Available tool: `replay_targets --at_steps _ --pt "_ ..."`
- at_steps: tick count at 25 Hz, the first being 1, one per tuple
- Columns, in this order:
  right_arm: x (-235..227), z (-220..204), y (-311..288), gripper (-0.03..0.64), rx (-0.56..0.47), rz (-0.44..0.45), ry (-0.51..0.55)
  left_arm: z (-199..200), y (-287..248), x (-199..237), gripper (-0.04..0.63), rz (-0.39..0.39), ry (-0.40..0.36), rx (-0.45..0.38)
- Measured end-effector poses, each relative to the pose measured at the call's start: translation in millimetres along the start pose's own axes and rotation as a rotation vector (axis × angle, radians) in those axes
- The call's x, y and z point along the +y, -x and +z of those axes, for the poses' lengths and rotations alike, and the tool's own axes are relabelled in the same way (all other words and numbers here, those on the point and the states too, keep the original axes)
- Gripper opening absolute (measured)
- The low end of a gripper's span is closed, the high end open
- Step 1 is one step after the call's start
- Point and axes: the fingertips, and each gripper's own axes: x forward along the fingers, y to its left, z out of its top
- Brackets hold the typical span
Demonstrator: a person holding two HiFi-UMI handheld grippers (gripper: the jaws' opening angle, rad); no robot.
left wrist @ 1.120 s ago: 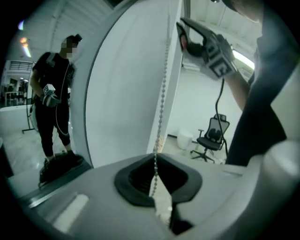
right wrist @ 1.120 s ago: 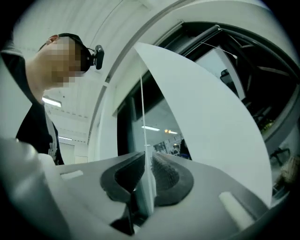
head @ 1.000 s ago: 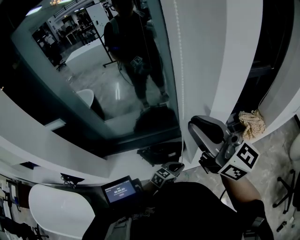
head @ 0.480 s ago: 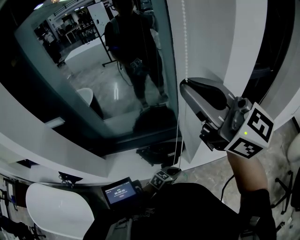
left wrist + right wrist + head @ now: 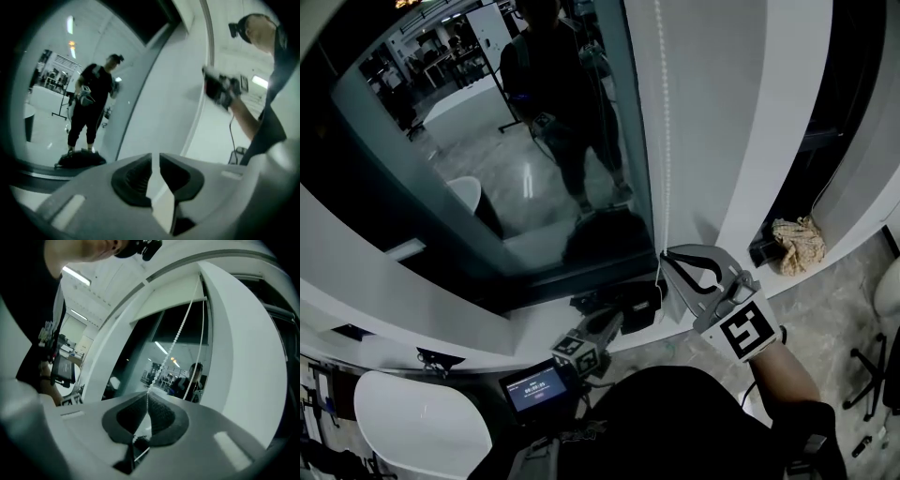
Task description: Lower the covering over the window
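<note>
Head view: the bead chain point(image 5: 657, 141) hangs upright along the right edge of the window point(image 5: 516, 150). Our right gripper point(image 5: 667, 257) meets it low down, while our left gripper point(image 5: 605, 328) sits lower and farther off.

Left gripper view: our left gripper point(image 5: 155, 159) has just been opening its jaws to a narrow gap, with nothing between them.

Right gripper view: our right gripper point(image 5: 147, 397) has just pinched the jaws tight on the chain point(image 5: 176, 341), which runs straight up from them. We cannot make out the covering itself.

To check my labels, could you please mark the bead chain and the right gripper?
bead chain point(image 5: 657, 141), head view, mid-length.
right gripper point(image 5: 665, 255), head view, between its fingertips, closed on the chain.
</note>
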Motion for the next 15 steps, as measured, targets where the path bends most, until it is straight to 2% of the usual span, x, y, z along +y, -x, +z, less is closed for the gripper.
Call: replay_targets --at_steps 1,3,5,9,12,15 --pt "6.5 -21.7 -2.9 0.006 0.041 -0.009 -0.002 32.4 10.6 -0.3 0.051 -0.015 0.023 -0.085" --pt "19.7 -67.5 -9.2 0.005 0.118 -0.017 -0.009 96.5 23.6 -14.8 0.054 -0.107 0.038 -0.225" --pt "33.6 -115.1 -15.0 0.005 0.202 -0.019 0.006 150.0 21.2 -35.6 0.072 -0.206 0.024 -0.313" --pt "66.7 -210.9 -23.7 0.005 0.392 0.033 -0.031 200.4 -14.1 -76.5 0.094 -0.318 -0.018 -0.337" --pt "106.1 -282.5 -20.0 0.005 0.551 0.115 -0.096 223.1 -29.3 -124.7 0.128 -0.412 -0.106 -0.354" --pt "139.1 -314.7 -12.2 0.005 0.621 0.165 -0.162 239.8 -33.4 -163.0 0.156 -0.492 -0.181 -0.374"
